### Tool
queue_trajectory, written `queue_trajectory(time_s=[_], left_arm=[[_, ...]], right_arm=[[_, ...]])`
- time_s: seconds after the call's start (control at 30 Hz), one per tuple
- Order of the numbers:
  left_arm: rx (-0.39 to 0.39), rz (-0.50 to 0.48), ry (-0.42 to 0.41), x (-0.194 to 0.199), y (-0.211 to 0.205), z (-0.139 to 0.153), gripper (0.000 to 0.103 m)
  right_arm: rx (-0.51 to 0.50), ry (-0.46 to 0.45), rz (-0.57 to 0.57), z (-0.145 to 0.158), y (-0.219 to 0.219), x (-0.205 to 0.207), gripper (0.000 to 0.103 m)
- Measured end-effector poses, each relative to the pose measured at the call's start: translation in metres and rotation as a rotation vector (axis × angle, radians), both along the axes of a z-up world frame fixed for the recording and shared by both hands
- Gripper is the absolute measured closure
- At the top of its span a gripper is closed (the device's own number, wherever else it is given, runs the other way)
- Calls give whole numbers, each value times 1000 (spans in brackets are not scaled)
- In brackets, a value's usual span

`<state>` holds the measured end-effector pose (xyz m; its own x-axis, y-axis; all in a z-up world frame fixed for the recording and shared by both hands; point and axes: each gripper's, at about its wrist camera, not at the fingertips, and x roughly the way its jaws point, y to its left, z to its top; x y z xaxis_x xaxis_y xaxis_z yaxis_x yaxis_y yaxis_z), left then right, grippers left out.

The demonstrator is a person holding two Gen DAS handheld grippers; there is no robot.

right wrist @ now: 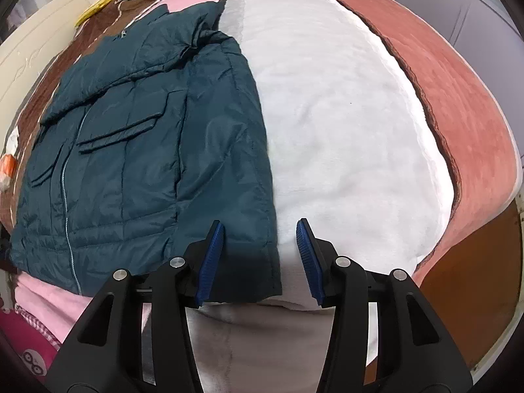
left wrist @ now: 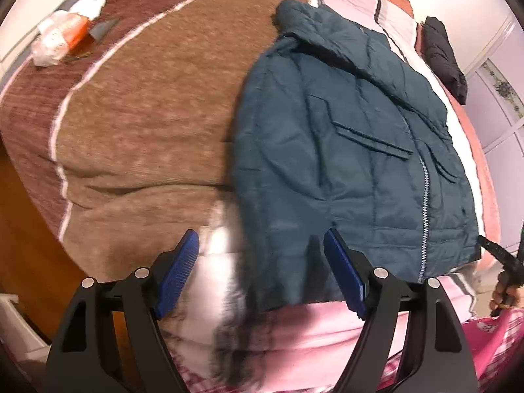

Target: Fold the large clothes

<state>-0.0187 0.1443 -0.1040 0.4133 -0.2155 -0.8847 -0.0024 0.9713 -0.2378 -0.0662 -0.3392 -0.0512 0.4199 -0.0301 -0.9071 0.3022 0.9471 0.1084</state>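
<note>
A dark teal padded jacket [left wrist: 344,150] lies front-up on the bed, zipper closed, sleeves folded in, hood at the far end. It also shows in the right wrist view [right wrist: 131,163]. My left gripper [left wrist: 262,245] is open, its blue pads over the jacket's near left hem corner. My right gripper [right wrist: 260,229] is open, over the jacket's near right hem corner, one pad above the jacket, the other above white blanket. Neither holds anything.
The bed is covered by a brown blanket [left wrist: 137,114], a white fleece blanket [right wrist: 344,131] and a pink one [left wrist: 327,324]. A plastic bag with an orange pack [left wrist: 62,39] lies far left. A black garment [left wrist: 442,52] lies far right. Wooden floor [right wrist: 475,278] is beside the bed.
</note>
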Motion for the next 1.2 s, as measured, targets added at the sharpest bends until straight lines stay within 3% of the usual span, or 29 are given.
queue_trajectory(time_s=[0.27, 0.33, 0.57, 0.73, 0.8, 1.07, 1.2], left_arm=[[28, -59, 50, 9, -18, -17, 29], [24, -73, 64, 9, -20, -21, 40], [31, -101, 61, 7, -25, -22, 57], [50, -121, 36, 7, -33, -16, 82], [45, -128, 24, 7, -34, -13, 86], [35, -141, -7, 3, -33, 1, 89], [26, -140, -14, 2, -33, 5, 90]], right_arm=[[5, -6, -38, 1, -14, -6, 50], [11, -9, -45, 2, -18, -9, 49], [47, -4, -46, -3, -26, -11, 45], [130, -1, -25, -9, -24, 0, 45], [140, 10, -11, -13, -22, 5, 45], [287, 43, 40, -30, -15, 22, 45], [305, 66, 51, -37, -15, 25, 43]])
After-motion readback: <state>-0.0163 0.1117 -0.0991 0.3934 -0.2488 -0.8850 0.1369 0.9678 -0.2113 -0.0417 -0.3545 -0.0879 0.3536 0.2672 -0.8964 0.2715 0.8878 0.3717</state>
